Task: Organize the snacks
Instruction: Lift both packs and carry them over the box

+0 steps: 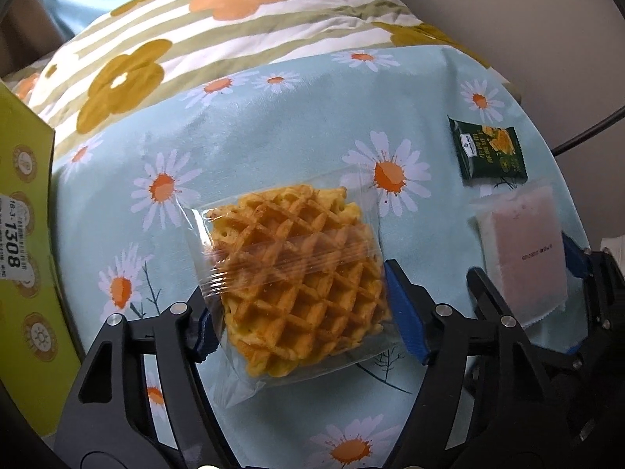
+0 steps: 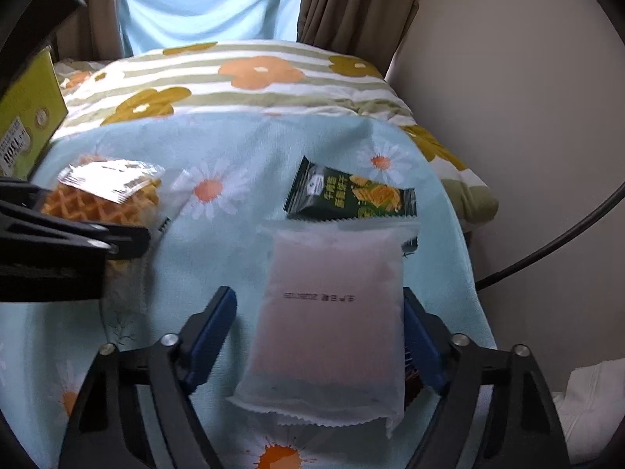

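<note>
A waffle in a clear wrapper (image 1: pixel 297 273) lies on the daisy cloth (image 1: pixel 273 125). My left gripper (image 1: pixel 300 305) is open with its blue pads either side of the waffle. A frosted pink-white packet (image 2: pixel 332 324) lies between the blue pads of my open right gripper (image 2: pixel 316 336); the left pad stands apart from it, the right pad is close to its edge. It also shows in the left wrist view (image 1: pixel 523 250). A dark green snack packet (image 2: pixel 351 197) lies just beyond it, and shows in the left wrist view (image 1: pixel 488 150).
A yellow-green box (image 1: pixel 23 242) stands at the left edge of the cloth, also in the right wrist view (image 2: pixel 27 113). A striped flowered pillow (image 1: pixel 218 19) lies behind. A wall and a black cable (image 2: pixel 547 250) are to the right.
</note>
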The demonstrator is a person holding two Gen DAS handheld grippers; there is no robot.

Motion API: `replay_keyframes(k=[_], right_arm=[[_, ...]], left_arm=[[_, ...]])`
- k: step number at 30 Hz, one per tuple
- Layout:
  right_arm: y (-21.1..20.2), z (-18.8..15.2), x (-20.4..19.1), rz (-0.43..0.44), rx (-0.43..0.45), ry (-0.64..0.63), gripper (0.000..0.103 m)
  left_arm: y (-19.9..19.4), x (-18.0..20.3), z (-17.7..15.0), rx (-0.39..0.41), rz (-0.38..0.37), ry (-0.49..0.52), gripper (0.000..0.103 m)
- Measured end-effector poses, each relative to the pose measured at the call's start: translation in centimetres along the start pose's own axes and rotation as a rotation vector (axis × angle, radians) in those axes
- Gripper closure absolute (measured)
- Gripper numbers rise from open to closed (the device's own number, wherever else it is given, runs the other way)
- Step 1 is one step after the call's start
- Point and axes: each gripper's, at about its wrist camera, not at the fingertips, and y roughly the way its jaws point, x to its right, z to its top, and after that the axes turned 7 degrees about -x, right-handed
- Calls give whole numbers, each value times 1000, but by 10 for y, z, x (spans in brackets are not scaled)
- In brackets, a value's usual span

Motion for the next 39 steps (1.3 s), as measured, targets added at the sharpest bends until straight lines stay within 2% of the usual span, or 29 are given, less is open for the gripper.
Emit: replay_keyframes(k=[3, 8, 15, 19, 24, 31, 35, 39], right_arm=[[1, 0, 2, -17, 9, -2, 41], [-1, 1, 4, -2, 15, -12, 44], [-10, 3, 14, 78, 20, 37, 45], [-30, 10, 16, 104, 55, 38, 45], [-70, 31, 18, 164, 130, 2, 45], [-131, 72, -4, 295, 241, -95, 45], [-161, 95, -35, 379, 276, -149, 45], [-184, 115, -81, 468, 293, -188, 45]], left_arm=[[-3, -1, -3, 8, -4, -4, 34], [-5, -1, -6, 11, -14, -15, 34], [-21, -4, -10, 44, -25, -29, 34], [-45, -8, -15, 89, -35, -53, 34], [-101, -20, -24, 193, -48, -110, 34], [-184, -71, -42, 334, -35, -237, 34], [-222, -118, -56, 401, -4, -316, 34], [-251, -172, -70, 445, 29, -375, 34]])
